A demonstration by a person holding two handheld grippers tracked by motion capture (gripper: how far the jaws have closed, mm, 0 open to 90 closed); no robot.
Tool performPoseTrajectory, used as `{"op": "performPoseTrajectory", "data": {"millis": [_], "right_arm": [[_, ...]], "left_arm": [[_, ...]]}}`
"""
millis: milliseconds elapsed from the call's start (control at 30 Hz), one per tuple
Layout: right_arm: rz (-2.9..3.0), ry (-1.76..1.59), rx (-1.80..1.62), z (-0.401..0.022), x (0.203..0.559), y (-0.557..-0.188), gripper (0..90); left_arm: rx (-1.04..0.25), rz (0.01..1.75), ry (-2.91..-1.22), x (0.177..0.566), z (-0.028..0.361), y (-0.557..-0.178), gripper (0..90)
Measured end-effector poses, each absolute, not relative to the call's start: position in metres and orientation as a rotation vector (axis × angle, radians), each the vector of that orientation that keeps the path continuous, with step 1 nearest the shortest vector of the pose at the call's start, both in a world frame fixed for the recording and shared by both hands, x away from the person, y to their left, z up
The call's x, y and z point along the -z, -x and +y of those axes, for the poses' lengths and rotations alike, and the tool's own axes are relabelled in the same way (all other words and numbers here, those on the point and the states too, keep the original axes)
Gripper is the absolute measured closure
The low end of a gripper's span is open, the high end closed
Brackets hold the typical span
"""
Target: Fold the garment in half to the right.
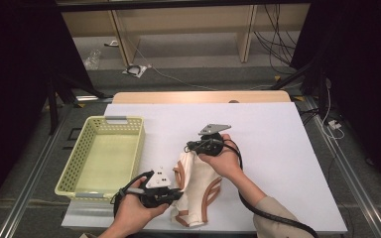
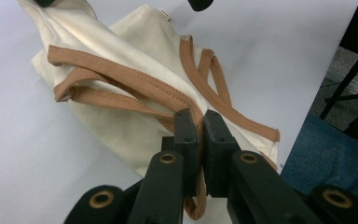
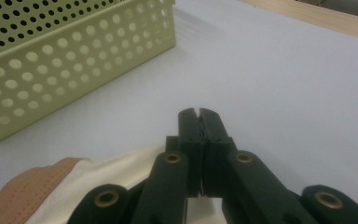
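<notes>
My left gripper (image 2: 198,122) clamps the brown trim of the cream cloth garment (image 1: 194,183) – it lies on the white table (image 1: 278,148); my right gripper (image 3: 199,114) pinches its far edge, beside the green perforated basket (image 1: 104,153).

Cream cloth garment with tan-brown trim (image 2: 135,100): upper left corner cut off by top edge of left gripper view; part hidden behind that gripper's black jaws, lower centre. In right gripper view, garment cut by bottom edge, lower left. Pale green perforated plastic basket (image 3: 70,70): cut off at top and left edges, far rim blurred.
</notes>
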State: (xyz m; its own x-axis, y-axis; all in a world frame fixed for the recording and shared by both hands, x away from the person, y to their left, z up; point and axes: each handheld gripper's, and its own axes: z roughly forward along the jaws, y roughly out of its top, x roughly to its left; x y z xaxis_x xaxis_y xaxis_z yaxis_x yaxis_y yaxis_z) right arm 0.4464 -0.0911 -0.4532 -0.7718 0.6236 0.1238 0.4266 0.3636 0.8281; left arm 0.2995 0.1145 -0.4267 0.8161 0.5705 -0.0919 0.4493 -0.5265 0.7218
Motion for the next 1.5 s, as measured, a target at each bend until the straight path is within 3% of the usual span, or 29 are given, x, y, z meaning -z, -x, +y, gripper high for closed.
{"op": "performPoseTrajectory", "data": {"millis": [1500], "right_arm": [[2.399,-0.97,-1.334,-0.106,0.457,-0.443,89.5]], "left_arm": [[-0.181,0.727,-2.244,0.428,0.098,-0.301,85.2]]}}
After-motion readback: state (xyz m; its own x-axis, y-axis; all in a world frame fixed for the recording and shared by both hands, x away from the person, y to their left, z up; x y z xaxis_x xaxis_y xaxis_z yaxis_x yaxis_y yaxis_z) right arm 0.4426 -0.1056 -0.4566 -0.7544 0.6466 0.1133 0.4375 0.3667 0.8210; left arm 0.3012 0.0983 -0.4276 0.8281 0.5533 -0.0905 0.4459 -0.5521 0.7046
